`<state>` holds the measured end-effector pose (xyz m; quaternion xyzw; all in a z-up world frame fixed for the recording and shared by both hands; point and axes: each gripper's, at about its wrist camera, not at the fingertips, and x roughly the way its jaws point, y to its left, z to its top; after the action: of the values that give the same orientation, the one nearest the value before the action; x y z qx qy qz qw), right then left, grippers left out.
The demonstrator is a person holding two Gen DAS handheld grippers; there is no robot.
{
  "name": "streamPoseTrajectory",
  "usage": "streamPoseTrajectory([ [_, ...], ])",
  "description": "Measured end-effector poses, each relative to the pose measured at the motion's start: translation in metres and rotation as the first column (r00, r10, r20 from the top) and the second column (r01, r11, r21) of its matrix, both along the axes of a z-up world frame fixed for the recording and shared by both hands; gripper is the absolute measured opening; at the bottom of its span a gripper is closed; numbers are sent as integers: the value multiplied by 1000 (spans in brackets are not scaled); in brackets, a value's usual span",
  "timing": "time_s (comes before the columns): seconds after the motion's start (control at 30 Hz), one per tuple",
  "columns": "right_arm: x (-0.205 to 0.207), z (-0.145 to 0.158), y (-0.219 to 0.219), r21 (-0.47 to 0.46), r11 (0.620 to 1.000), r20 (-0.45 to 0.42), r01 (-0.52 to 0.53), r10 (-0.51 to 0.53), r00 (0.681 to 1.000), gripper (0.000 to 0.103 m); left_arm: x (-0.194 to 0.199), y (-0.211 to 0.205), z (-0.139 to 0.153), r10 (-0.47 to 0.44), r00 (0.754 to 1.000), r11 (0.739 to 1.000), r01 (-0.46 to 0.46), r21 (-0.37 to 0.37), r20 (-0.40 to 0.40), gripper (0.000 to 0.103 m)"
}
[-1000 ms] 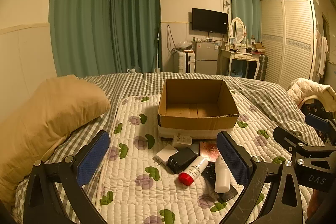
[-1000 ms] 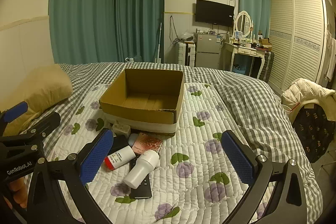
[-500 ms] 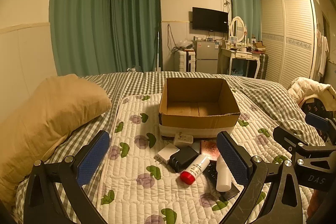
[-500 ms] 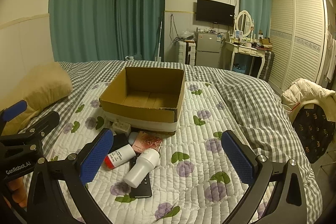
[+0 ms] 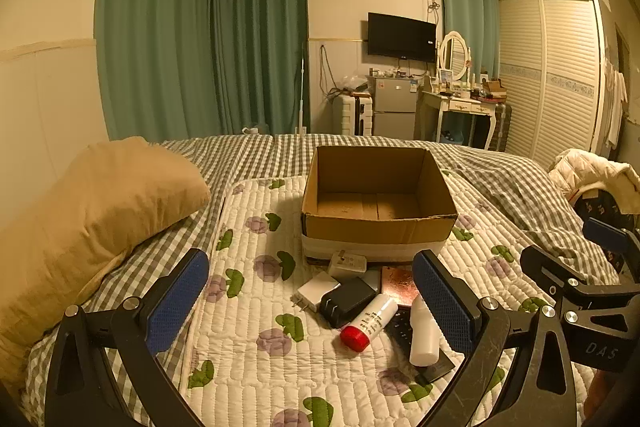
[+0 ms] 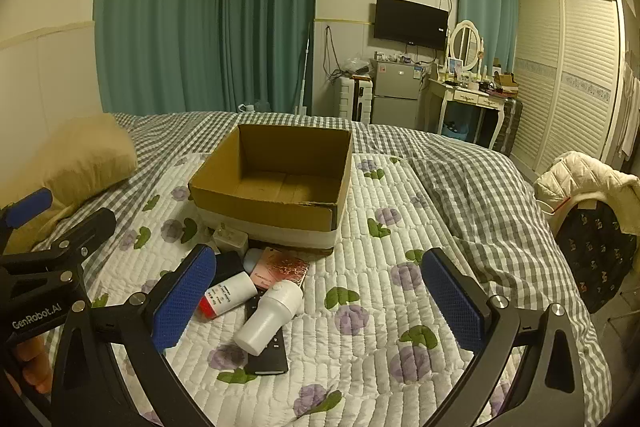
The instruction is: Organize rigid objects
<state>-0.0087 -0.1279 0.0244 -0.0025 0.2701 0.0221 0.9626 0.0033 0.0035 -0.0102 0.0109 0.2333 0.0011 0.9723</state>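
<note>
We hold both grippers above the bed, fingers spread wide and gripping nothing. The pile of small things lies just in front of the empty cardboard box. The white bottle rests on a black remote, its long axis running from near-left to far-right in the right view, inside the right gripper span toward its left finger. The left gripper frames the red-capped tube and black charger; either seems near enough.
</note>
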Motion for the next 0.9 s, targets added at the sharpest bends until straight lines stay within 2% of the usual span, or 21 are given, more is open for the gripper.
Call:
streamPoseTrajectory([
  [0.9, 6, -9, 3, -1, 1000, -31, 11, -11, 999, 103, 1, -10, -2, -10, 1000, 1000, 10, 10, -2, 103],
])
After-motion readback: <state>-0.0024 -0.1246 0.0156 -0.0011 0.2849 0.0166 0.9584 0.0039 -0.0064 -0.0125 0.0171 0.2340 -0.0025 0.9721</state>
